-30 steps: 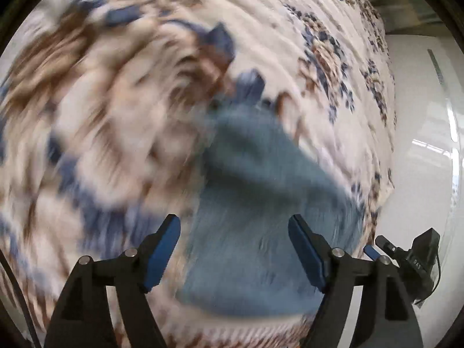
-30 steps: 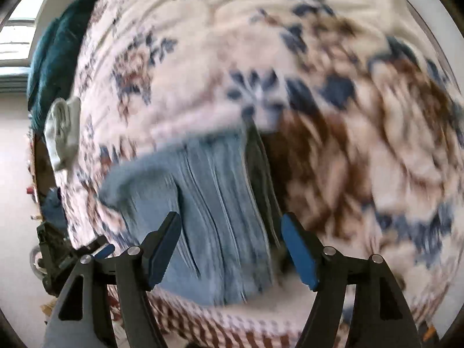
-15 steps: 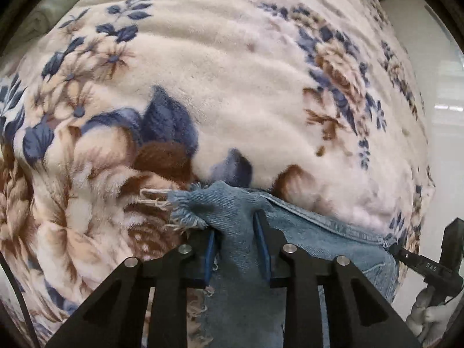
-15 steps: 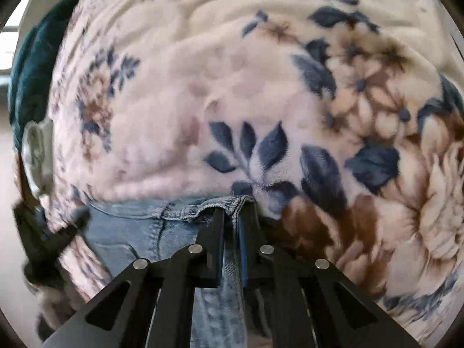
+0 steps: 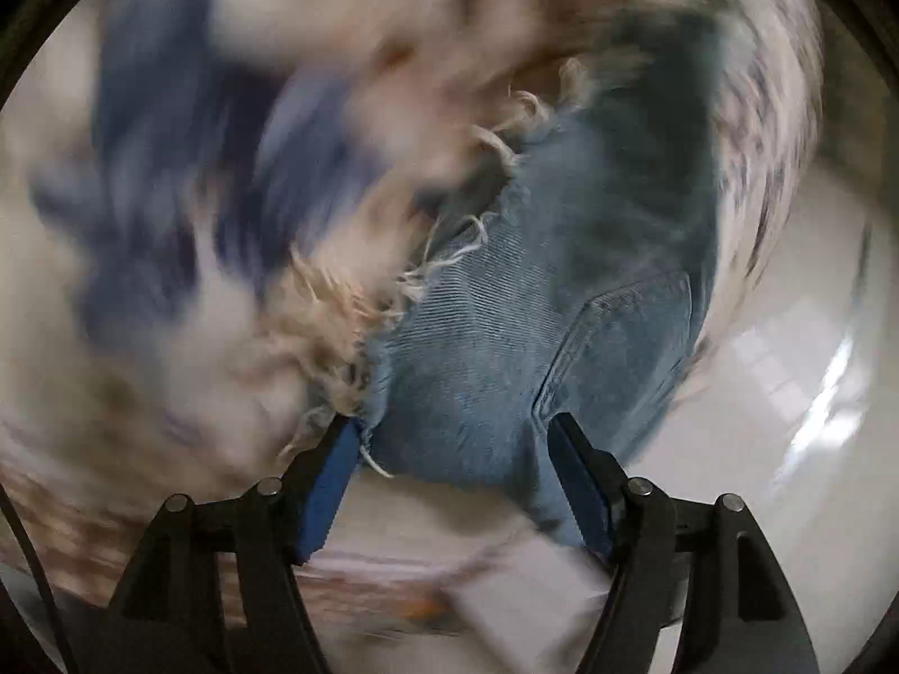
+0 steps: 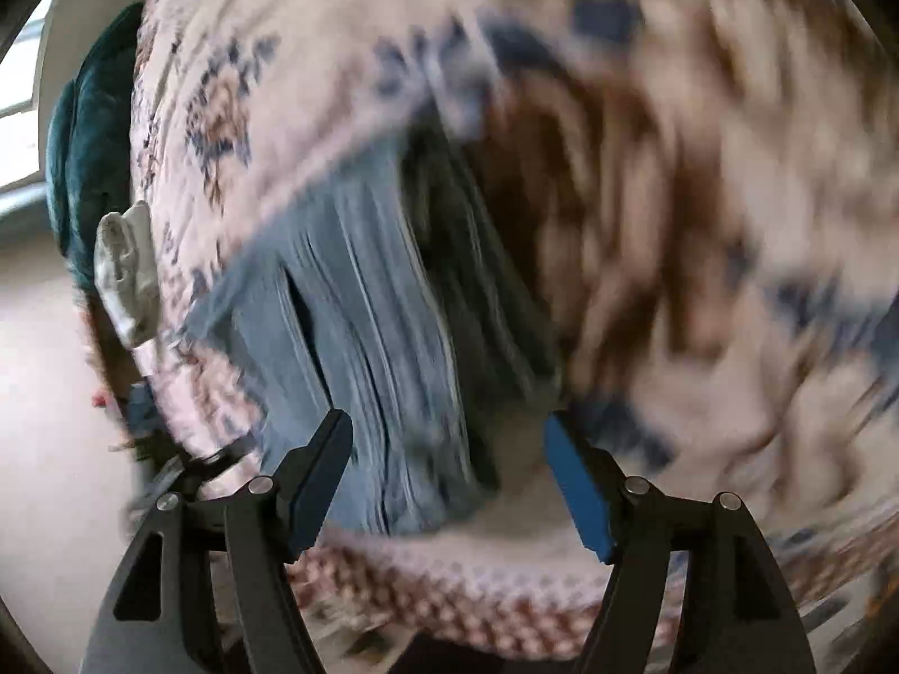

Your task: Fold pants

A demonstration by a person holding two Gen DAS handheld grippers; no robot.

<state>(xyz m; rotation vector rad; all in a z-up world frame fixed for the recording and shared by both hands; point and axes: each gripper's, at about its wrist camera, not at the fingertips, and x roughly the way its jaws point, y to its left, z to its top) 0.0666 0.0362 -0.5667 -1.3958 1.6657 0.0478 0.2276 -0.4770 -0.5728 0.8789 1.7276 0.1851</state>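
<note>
Both tools, clamped on denim half a second earlier, are now spread wide: left tool (image 5: 452, 483), right tool (image 6: 446, 483). Folded pants (image 5: 534, 348) are left on the floral blanket (image 6: 702, 168) near both tools; soft, heavy denim is best gripped at thick folded edges.

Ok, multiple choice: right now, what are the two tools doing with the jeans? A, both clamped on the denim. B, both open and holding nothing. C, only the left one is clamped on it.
B: the left tool and right tool both stand wide open, with the jeans lying on the floral blanket beyond them.
</note>
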